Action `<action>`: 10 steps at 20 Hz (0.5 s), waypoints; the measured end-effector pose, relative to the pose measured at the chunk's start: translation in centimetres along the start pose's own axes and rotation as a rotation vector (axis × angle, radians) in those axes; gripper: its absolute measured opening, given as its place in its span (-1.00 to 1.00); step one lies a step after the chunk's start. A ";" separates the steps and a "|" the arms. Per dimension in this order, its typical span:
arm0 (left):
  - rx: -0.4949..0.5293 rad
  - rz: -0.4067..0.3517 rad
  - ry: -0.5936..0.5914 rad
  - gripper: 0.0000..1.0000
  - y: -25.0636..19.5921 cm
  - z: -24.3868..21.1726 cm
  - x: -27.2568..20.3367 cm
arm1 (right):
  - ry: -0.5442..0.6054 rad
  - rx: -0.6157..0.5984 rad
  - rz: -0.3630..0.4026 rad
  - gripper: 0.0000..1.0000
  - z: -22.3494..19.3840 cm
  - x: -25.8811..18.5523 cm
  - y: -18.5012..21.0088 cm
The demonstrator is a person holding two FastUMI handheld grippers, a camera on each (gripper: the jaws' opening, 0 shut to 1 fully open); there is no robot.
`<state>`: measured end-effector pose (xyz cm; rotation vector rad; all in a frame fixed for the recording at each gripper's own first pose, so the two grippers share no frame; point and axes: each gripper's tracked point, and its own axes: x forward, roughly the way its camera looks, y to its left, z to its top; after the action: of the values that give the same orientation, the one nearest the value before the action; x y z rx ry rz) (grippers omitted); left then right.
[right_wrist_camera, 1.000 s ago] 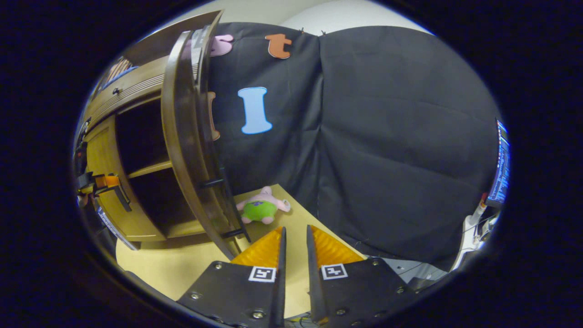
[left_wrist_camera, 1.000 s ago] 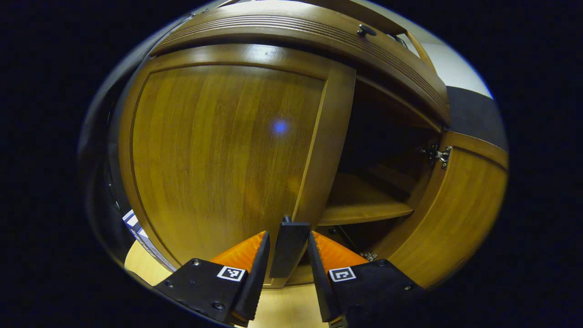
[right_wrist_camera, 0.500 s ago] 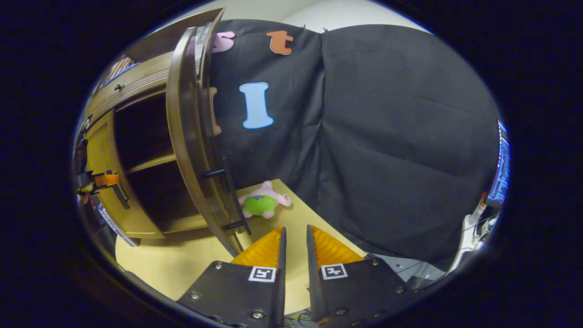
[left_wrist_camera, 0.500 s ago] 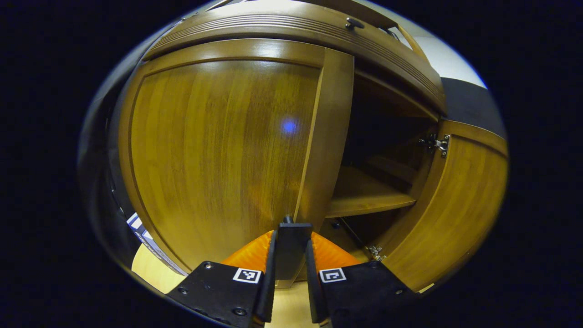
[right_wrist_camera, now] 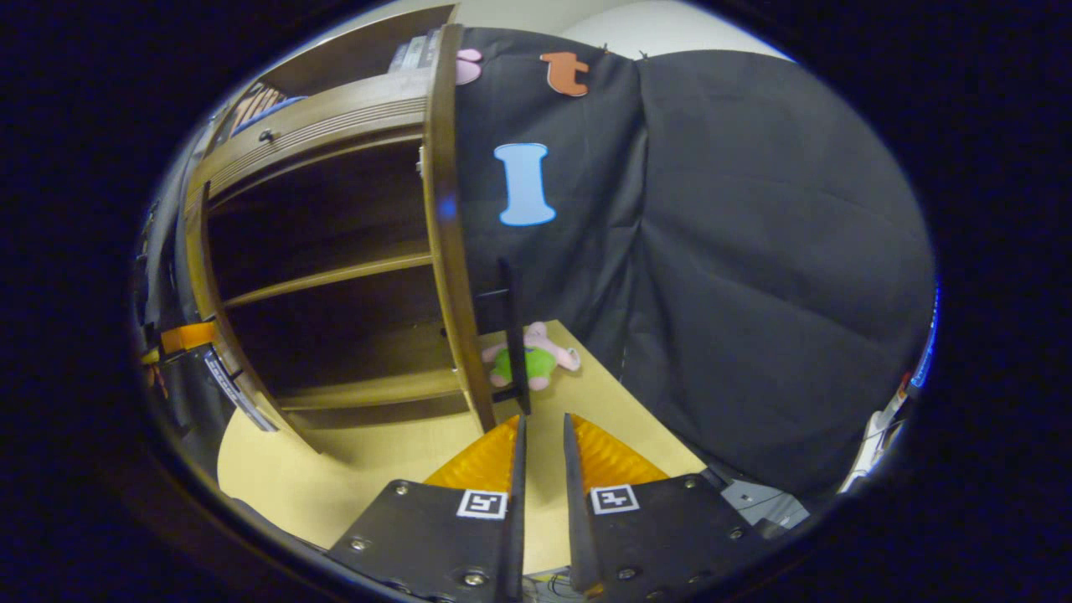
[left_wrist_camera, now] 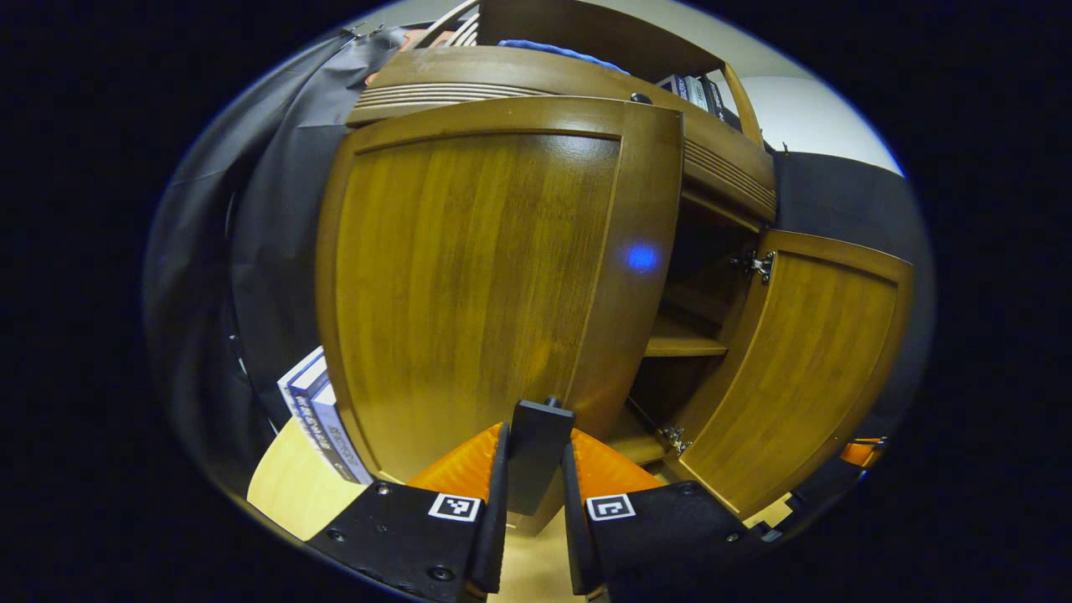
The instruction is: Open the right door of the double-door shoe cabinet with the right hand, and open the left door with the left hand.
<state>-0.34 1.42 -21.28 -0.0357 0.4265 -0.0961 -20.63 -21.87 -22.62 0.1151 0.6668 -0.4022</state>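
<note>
My left gripper [left_wrist_camera: 533, 519] has its fingers clamped on the dark handle [left_wrist_camera: 536, 456] of the left door [left_wrist_camera: 477, 285], which rises straight ahead of them and has swung much wider than a second ago, uncovering books [left_wrist_camera: 314, 410] off to the left. The right door [right_wrist_camera: 448, 251], seen edge-on just beyond my right gripper [right_wrist_camera: 541, 511], already stands open; those fingers are nearly closed on nothing. Both doors look open, so the task seems almost done.

The left door [left_wrist_camera: 477, 285] hides the cabinet's left half; shelf [left_wrist_camera: 682, 345] interior too dark.
</note>
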 end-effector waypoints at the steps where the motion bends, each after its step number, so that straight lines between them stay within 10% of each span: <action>1: -0.008 0.007 -0.002 -0.36 0.5 0.0 -1.0 | 0.006 -0.009 0.016 -0.56 -0.3 -0.1 0.7; 10: -0.093 0.084 -0.005 -0.48 5.1 -0.6 -7.2 | 0.039 -0.086 0.131 -0.55 -1.4 0.3 6.7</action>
<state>-6.71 7.22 -19.10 -0.1093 0.4263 0.0064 -18.55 -15.52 -24.01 0.0844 0.7100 -0.2453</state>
